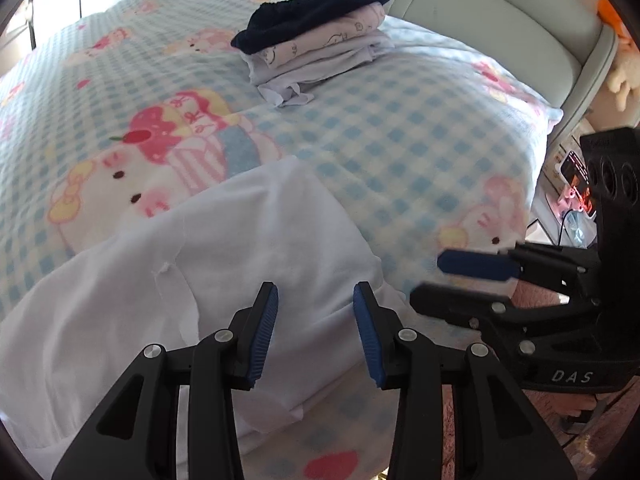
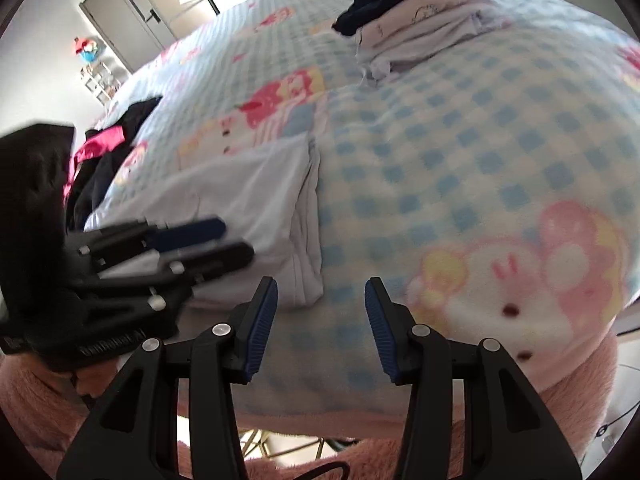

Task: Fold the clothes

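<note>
A white garment (image 1: 240,260) lies partly folded on the checked cartoon blanket (image 1: 400,140), near the bed's front edge. My left gripper (image 1: 316,300) hovers over the garment's near right part, open, with no cloth pinched between its pads. In the right wrist view the same white garment (image 2: 248,196) lies left of centre, with the left gripper (image 2: 236,240) above its near edge. My right gripper (image 2: 320,292) stands open over bare blanket (image 2: 460,160) just right of the garment. From the left wrist view the right gripper (image 1: 430,278) shows at the right edge.
A stack of folded clothes (image 1: 320,48) topped by a dark navy piece (image 1: 312,12) sits at the far side near the headboard (image 1: 480,8). A pile of black and pink clothes (image 2: 104,148) lies far left. A bedside surface with small items (image 1: 576,188) is to the right.
</note>
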`<state>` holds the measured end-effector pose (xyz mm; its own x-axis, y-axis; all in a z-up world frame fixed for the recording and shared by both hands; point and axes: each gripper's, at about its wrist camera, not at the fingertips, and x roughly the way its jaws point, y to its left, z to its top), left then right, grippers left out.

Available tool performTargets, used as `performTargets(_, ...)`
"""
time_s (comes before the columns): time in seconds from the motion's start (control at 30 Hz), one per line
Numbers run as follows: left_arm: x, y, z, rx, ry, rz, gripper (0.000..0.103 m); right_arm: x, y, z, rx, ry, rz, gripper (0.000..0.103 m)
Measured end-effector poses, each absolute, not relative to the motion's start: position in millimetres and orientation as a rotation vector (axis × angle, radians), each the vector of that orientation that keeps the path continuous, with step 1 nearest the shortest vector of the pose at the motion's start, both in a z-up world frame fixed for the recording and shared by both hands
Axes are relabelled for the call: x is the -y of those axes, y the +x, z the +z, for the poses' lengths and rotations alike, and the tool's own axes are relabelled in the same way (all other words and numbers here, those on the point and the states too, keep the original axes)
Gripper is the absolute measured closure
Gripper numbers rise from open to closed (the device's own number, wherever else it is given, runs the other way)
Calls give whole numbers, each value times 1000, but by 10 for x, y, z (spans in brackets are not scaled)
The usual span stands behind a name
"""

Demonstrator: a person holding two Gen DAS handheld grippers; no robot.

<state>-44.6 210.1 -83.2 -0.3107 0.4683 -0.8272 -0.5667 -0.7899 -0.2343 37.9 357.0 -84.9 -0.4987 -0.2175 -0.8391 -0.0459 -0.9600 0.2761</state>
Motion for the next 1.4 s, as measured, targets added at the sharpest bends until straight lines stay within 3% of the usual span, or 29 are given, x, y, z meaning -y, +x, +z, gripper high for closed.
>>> performTargets(0.37, -1961, -585, -857, 21, -1306, 2109, 64, -3492, 156, -1064, 425, 1573, -2536, 55)
performTargets(0.6, -2272, -647, -927, -160, -1336, 2063, 62, -3594, 276, -1096, 428, 1603, -2560, 54)
performTargets(0.7, -2205, -805, -991, -65, -1386, 2074, 63, -3588, 235, -1211, 434, 1634, -2541, 52)
performTargets(0.93, -2172, -1020, -1160, -74, -1445, 2089, 67, -3516, 228, -1278, 366, 1664, -2530, 50)
performTargets(1.1, -2166, -1083, -1141, -5, -1476, 2097, 68, -3362, 255, -1317, 178, 1701, -2505, 49)
performTargets(1.4, -1048, -645, -622, 222, -1327, 2253, 65, -3593, 243, -754, 431, 1449, -2511, 50)
